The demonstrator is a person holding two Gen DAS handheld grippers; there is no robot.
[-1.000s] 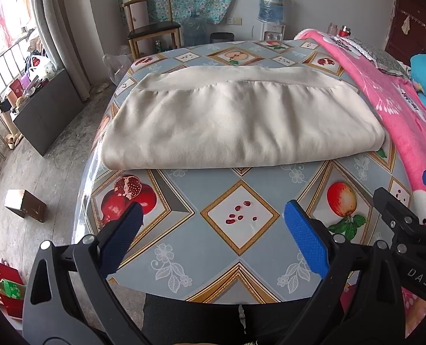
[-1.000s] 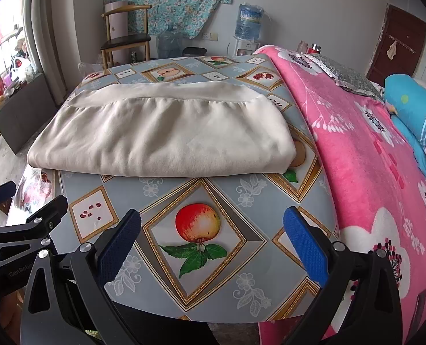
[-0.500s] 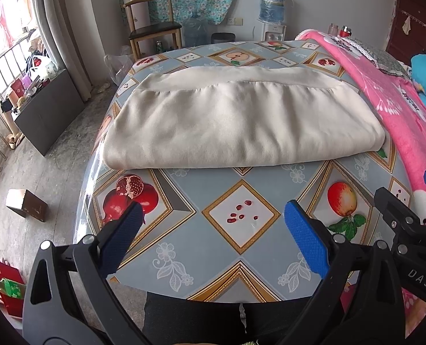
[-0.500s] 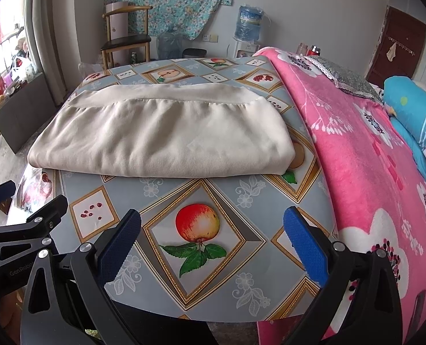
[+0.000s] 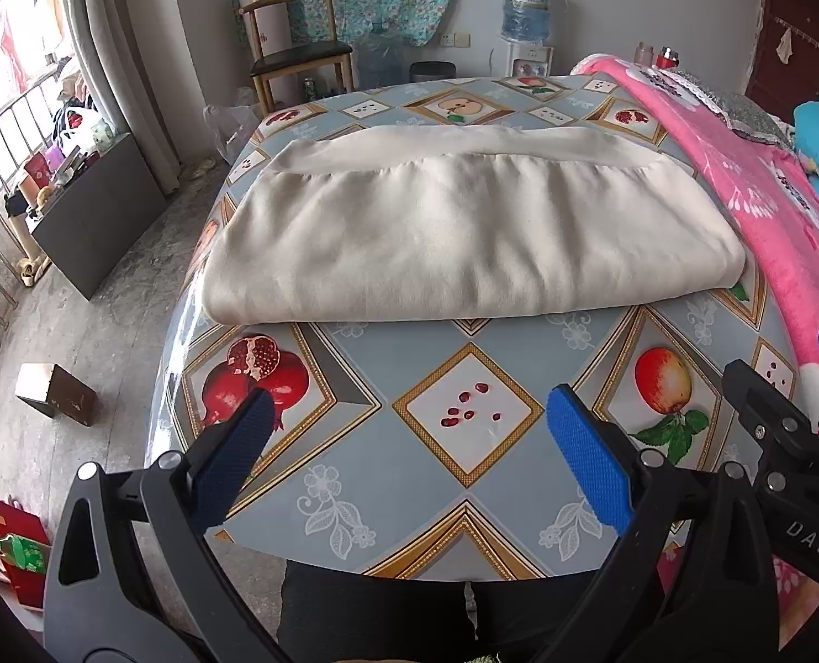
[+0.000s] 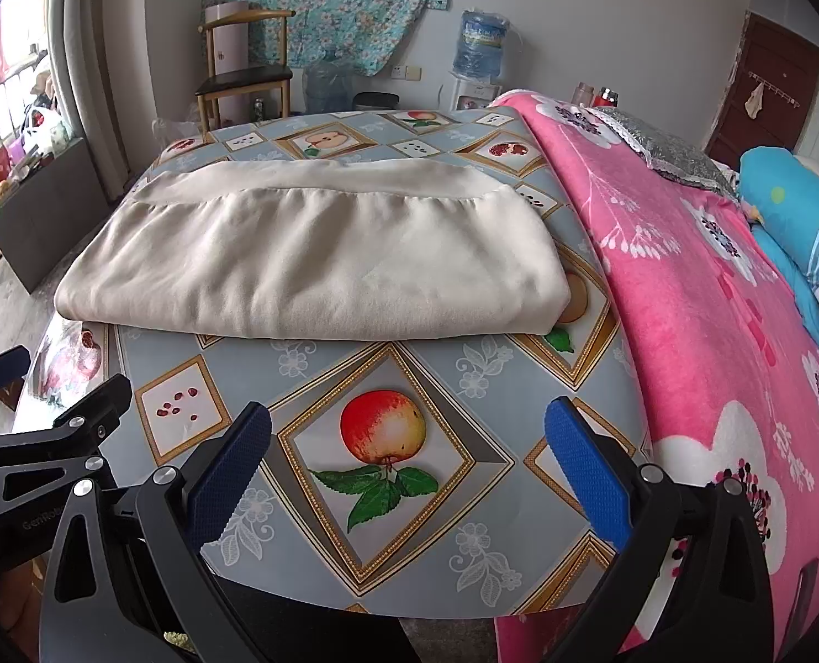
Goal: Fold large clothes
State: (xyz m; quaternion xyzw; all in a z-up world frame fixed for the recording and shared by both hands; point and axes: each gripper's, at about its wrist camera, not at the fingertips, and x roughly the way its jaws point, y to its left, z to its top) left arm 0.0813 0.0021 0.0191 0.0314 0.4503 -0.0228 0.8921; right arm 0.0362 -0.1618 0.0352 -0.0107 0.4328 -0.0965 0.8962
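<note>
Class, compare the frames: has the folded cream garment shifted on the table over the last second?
No. The cream garment keeps its near edge just beyond the pomegranate print on the tablecloth, and in the right wrist view it covers the same prints.

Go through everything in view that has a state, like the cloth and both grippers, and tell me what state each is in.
Beige garment: folded, lying flat on the table, not held.
Left gripper: open, empty, short of the garment.
Right gripper: open, empty, short of the garment.
Table: covered by a fruit-print cloth.
Wooden chair: upright against the wall.
Brown door: shut.
</note>
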